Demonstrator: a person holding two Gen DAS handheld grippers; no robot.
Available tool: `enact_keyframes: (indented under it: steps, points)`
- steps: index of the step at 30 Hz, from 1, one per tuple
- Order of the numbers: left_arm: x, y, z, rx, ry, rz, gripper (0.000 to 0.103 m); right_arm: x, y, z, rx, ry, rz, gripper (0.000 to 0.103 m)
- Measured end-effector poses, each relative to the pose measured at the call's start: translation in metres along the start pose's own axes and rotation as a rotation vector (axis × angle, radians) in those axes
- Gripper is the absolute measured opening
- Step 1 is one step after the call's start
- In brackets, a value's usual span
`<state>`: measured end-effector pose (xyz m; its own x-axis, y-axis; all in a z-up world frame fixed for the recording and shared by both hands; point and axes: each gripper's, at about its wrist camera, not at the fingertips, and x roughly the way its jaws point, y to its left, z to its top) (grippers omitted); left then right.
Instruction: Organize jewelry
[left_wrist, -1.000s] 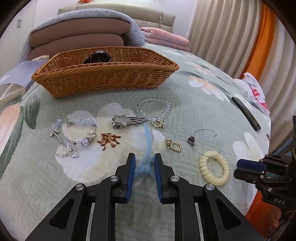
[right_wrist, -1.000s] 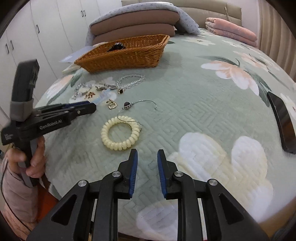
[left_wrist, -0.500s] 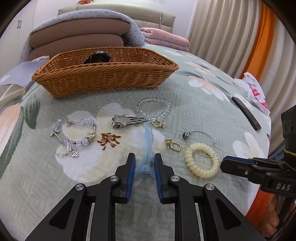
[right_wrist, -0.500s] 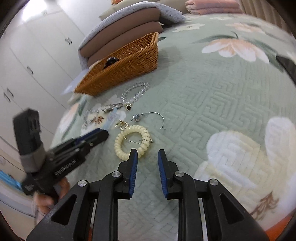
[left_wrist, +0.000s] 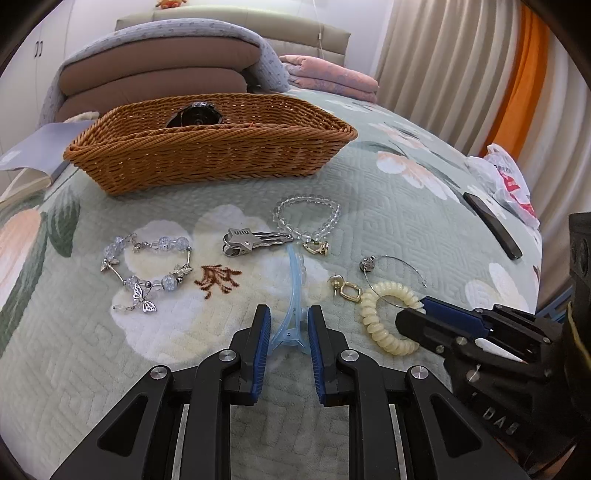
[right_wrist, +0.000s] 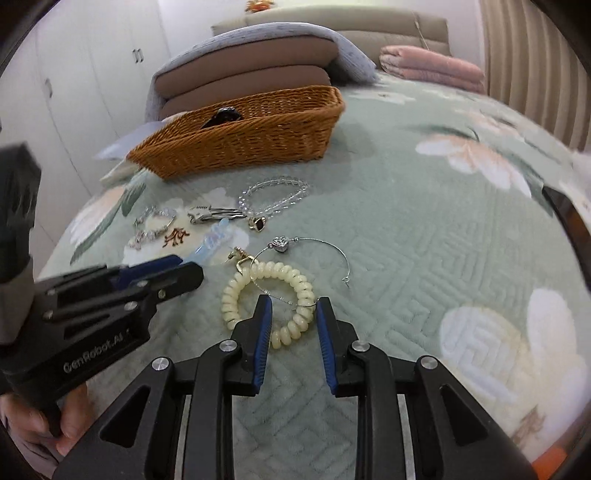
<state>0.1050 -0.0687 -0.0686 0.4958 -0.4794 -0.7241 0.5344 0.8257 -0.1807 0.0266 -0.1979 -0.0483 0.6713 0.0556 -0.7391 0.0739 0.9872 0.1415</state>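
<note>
A light-blue hair clip lies on the green quilt, and my left gripper is shut on its near tail end. A cream coil hair tie lies to the right, with a thin wire hoop resting across it. My right gripper stands open, low over the tie, with the tie's near arc between its fingers and small gaps at the pads. Further out lie a gold earring, a silver clip, a clear bead bracelet and a butterfly charm bracelet. The wicker basket holds a dark item.
A dark phone and a white plastic bag lie near the bed's right edge. Stacked pillows and folded pink bedding sit behind the basket. A hand holds the left gripper's handle. White wardrobes stand on the left.
My right gripper has swung in from the right and come down over the cream hair tie. The tie and the wire hoop slid left toward the earring. The left gripper stayed still.
</note>
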Motion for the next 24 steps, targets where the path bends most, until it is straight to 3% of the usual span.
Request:
enact_keyframes:
  steps: [4,10,18,20,24]
  points:
    - [0.0,0.001,0.0,-0.002,0.0,-0.003,0.021,-0.01,-0.015,-0.007,-0.049,0.059,0.126,0.027]
    - [0.0,0.001,0.0,0.0,0.0,0.001,0.021,-0.025,-0.009,-0.018,-0.187,0.064,0.075,0.028]
    - [0.0,0.0,0.0,0.001,0.0,0.003,0.021,-0.015,-0.007,-0.015,-0.13,0.07,0.092,0.033]
    - [0.0,0.0,0.0,-0.001,0.0,0.0,0.021,-0.016,-0.006,-0.014,-0.137,0.072,0.072,0.025]
    - [0.0,0.001,0.0,-0.004,0.001,-0.004,0.021,-0.028,-0.013,-0.017,-0.174,0.077,0.112,0.025]
